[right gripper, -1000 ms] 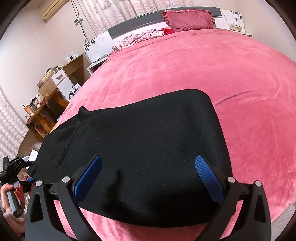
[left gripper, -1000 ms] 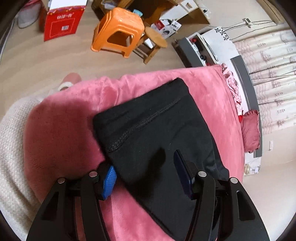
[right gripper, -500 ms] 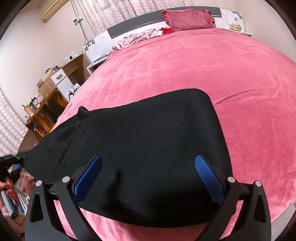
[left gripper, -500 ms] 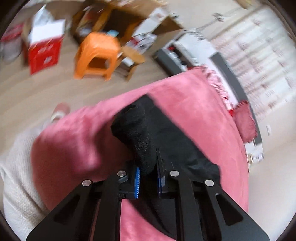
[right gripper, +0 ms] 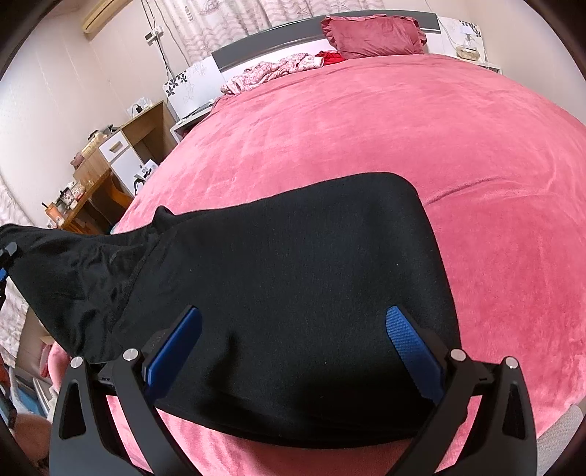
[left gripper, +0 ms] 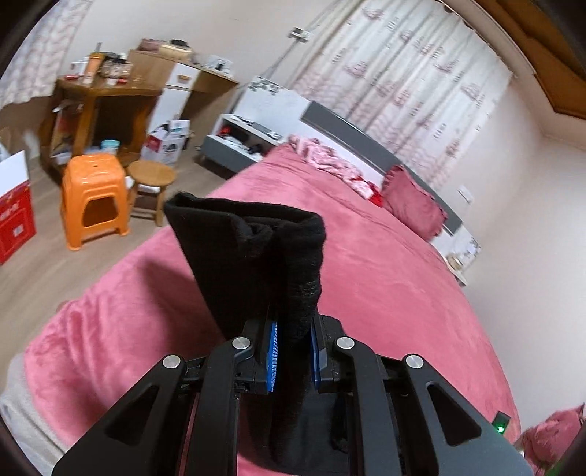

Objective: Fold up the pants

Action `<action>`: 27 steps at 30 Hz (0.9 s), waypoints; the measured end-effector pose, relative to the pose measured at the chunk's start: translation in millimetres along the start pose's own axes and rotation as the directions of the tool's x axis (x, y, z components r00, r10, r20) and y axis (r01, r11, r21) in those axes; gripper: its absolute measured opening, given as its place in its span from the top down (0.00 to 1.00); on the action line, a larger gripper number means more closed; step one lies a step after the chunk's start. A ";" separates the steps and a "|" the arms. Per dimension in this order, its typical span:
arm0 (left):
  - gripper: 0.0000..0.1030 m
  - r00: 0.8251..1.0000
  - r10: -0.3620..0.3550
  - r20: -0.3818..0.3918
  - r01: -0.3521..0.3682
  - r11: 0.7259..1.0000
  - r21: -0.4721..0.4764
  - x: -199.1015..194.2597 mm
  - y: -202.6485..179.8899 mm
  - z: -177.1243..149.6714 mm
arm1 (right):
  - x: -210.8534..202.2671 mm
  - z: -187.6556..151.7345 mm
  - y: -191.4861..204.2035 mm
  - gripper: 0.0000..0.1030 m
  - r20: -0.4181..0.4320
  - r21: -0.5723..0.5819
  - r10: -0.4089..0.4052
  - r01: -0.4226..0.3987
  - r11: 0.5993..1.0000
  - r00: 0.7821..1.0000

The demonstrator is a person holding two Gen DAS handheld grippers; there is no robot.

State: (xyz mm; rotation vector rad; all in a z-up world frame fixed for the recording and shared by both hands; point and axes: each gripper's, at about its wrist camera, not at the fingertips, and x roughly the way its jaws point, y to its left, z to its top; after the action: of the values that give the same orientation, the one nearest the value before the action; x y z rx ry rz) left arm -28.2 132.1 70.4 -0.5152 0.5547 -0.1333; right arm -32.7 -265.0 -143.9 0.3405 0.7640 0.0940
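Black pants (right gripper: pixel 293 278) lie partly folded on the pink bed blanket (right gripper: pixel 421 139). My left gripper (left gripper: pixel 292 351) is shut on the pants' left end (left gripper: pixel 256 256) and holds it lifted off the bed, the cloth standing up between the blue pads. In the right wrist view that lifted end (right gripper: pixel 73 263) rises toward the left edge. My right gripper (right gripper: pixel 293 348) is open, its blue pads spread wide just above the near edge of the pants, holding nothing.
An orange plastic stool (left gripper: pixel 93 197) and a small wooden stool (left gripper: pixel 150 183) stand on the floor left of the bed. A wooden desk (left gripper: pixel 106 106) is behind them. A red pillow (right gripper: pixel 373 34) and crumpled clothes (right gripper: pixel 274 69) lie at the headboard.
My left gripper closed on the left end of the pants and lifted it up off the bed, tilting upward. The right gripper has stayed open in place.
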 end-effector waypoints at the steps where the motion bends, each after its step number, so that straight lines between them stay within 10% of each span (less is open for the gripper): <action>1: 0.88 1.000 -0.016 -0.006 0.016 0.999 0.030 2.9 -8.4 -0.9 | -1.2 0.6 -0.4 0.02 0.003 0.011 0.005 -0.005 1.000 1.000; 7: 0.88 0.984 -0.163 -0.068 0.175 0.954 0.243 19.3 -67.6 -20.4 | -12.3 9.4 -17.5 0.02 0.040 0.143 0.063 -0.068 0.987 0.997; 16: 0.88 0.924 -0.250 -0.289 0.364 0.806 0.467 60.0 -147.5 -90.9 | -34.3 25.3 -29.8 0.02 0.112 0.203 0.126 -0.147 0.968 0.986; 24: 0.88 0.862 -0.198 -0.466 0.477 0.624 0.618 98.0 -170.8 -165.9 | -39.7 26.4 -35.4 0.03 0.129 0.271 0.224 -0.251 0.929 0.966; 27: 0.87 0.848 -0.142 -0.510 0.480 0.612 0.628 114.3 -173.8 -181.8 | -40.6 23.9 -40.7 0.03 0.125 0.296 0.227 -0.254 0.921 0.966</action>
State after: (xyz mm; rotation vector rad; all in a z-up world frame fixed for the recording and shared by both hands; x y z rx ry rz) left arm -26.0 -126.0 -28.4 0.2528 0.7607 -0.8106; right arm -47.0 -318.0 -114.7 0.7342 0.6458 0.1907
